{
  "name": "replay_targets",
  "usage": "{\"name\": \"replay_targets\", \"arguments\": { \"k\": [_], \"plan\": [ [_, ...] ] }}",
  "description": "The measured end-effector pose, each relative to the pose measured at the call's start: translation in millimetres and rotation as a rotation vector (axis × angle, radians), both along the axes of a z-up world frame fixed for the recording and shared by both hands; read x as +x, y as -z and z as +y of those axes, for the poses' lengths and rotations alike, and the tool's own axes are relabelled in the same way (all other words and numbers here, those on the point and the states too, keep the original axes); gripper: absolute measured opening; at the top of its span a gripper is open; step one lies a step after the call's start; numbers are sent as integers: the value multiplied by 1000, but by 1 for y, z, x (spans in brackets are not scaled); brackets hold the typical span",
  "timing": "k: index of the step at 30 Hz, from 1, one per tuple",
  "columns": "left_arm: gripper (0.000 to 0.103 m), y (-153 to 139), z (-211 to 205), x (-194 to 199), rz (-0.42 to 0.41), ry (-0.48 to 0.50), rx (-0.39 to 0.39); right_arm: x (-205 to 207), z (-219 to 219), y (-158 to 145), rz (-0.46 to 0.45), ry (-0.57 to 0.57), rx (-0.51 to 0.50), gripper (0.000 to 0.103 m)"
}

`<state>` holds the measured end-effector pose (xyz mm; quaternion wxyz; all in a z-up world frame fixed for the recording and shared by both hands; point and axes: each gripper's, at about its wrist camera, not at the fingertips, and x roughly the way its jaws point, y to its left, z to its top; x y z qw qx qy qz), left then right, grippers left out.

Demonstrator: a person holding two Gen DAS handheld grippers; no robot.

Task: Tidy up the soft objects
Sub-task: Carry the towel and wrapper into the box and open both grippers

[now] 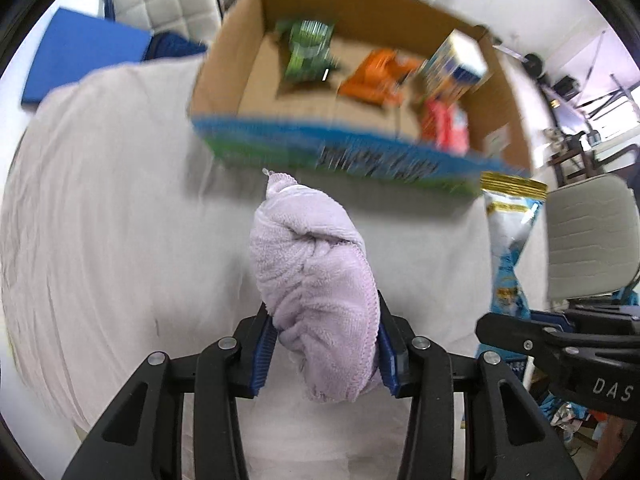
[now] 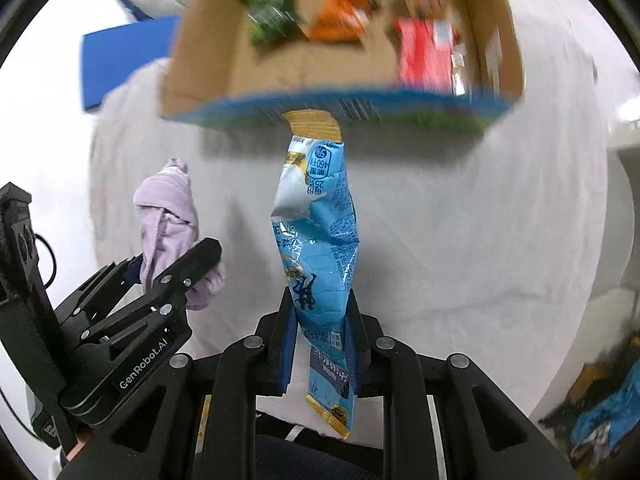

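A: Report the left gripper (image 1: pixel 326 344) first.

B: Its blue pads (image 1: pixel 264 350) are clamped on a rolled lilac towel (image 1: pixel 314 280). The towel stands up between the fingers and extends forward past their tips, off the white cloth-covered table (image 1: pixel 100 220).

A: And the right gripper (image 2: pixel 320 344)?

B: Clenched on a light-blue snack pouch (image 2: pixel 320 232). The pouch is pinched near its lower end; its crumpled body rises ahead of the fingers, gold-striped seal at the far end. The two grippers are side by side, the towel to the left of the pouch.

A: What lies beyond the fingertips?

B: An open cardboard box (image 1: pixel 224 76) with a blue-and-green printed front wall, directly ahead of both grippers, on the table. It is motion-blurred. Inside: a green packet (image 1: pixel 308 52) at far left, an orange packet (image 1: pixel 376 76) in the middle, a red packet (image 1: pixel 444 124) at near right, and a carton (image 1: pixel 456 64) behind it.

A: Further out?

B: A blue flat pad (image 1: pixel 84 56), left of the box.
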<state>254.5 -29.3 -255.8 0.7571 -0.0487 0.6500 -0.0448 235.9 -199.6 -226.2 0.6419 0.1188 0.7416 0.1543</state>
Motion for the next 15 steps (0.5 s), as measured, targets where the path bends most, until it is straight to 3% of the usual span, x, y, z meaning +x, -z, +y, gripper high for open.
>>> {"name": "replay_targets", "arguments": {
  "k": [3, 7, 12, 15],
  "plan": [
    [40, -31, 4, 20, -43, 20, -15, 19, 4, -38, -60, -31, 9, 22],
    [40, -56, 14, 45, -67, 42, -31, 71, 18, -56, -158, -148, -59, 22],
    [40, -53, 33, 90, -46, 49, -22, 117, 38, -62, -233, -349, -196, 22],
    [40, -39, 43, 122, 23, 51, -52, 140, 47, -51, -262, -414, -233, 22]
  ]
}}
